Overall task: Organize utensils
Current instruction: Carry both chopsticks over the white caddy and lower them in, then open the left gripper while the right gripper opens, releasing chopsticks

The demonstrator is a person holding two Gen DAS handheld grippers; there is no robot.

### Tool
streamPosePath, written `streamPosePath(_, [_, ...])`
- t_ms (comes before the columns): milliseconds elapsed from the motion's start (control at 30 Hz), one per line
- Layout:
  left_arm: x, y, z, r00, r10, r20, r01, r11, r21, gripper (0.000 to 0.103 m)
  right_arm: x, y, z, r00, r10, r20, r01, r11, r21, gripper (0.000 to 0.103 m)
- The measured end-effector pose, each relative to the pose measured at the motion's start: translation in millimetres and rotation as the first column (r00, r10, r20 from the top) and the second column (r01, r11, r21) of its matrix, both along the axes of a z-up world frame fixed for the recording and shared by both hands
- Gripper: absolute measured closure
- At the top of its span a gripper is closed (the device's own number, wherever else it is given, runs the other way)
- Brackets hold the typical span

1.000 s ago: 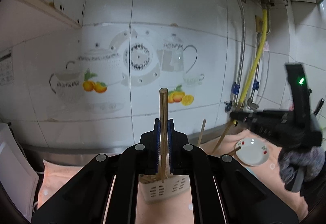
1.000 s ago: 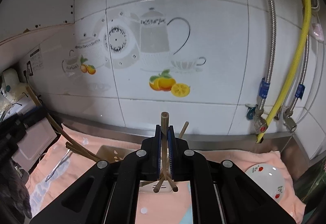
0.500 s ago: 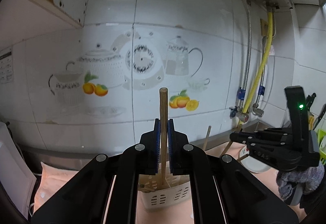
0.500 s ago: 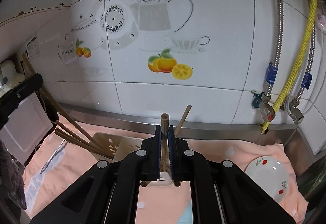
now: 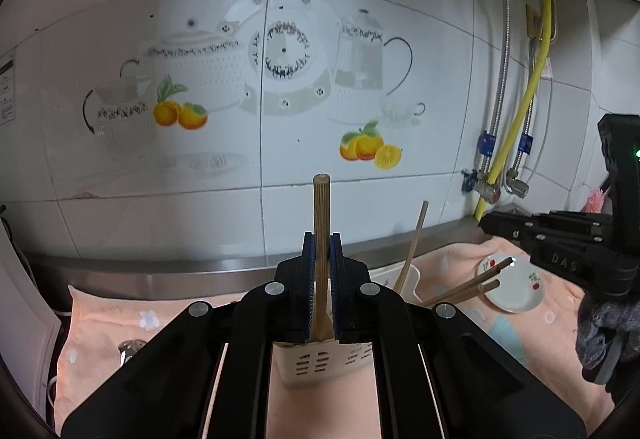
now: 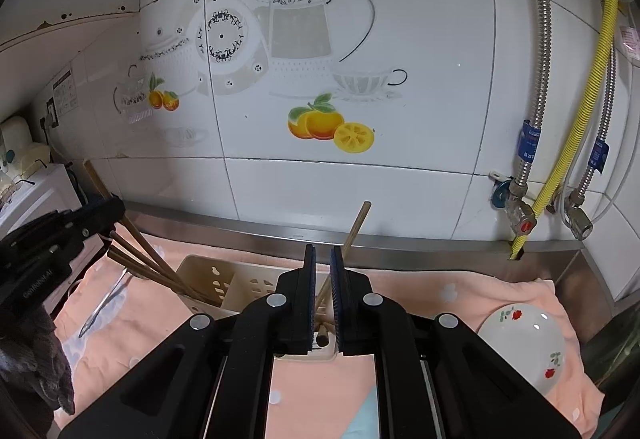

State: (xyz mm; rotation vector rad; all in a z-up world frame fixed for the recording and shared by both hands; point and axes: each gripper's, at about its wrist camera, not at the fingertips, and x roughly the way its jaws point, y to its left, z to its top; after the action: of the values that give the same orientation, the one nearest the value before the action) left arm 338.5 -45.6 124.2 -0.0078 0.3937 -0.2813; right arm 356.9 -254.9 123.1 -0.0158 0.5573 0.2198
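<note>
Clamping an upright chopstick (image 5: 321, 223) above the utensil basket (image 5: 320, 363) for lowering in, the left gripper (image 5: 321, 279) grips firmly, while the right gripper (image 6: 321, 295), just right, stands slightly parted and empty.

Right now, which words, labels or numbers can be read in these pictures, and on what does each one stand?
"DAS": body of the right hand-held gripper.
"GenRobot.AI", faint: body of the left hand-held gripper.
Blue pipe tags, wall notice: too small to read.

left fingers (image 5: 321, 279) clamped, right fingers (image 6: 308, 291) parted
</note>
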Motion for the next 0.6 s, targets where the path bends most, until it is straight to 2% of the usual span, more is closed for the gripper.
streamPosePath(100, [0,-1,-1,1.000,-0.004,-0.008,0.004,1.000,0.005,0.097,-4,-1,2,1.000,0.002,0.007,-0.002,1.000,0.003,0.095])
streamPosePath(167, [-1,-2,-1,1.000,-0.008,-0.014,0.008,1.000,0.003,0.097,-7,-1,3,1.000,0.002,0.011,-0.002,1.000,0.002,0.089])
streamPosePath(300, [-3,-2,-1,1.000,-0.008,-0.021,0.008,1.000,-0.001,0.097,-14,0,5,1.000,-0.003,0.022,0.003,1.000,-0.008,0.088])
streamPosePath(600, [-16,0,2,1.000,0.002,-0.023,-0.003,1.000,-0.008,0.094,-34,-3,7,0.999,-0.008,0.041,0.008,1.000,-0.004,0.076])
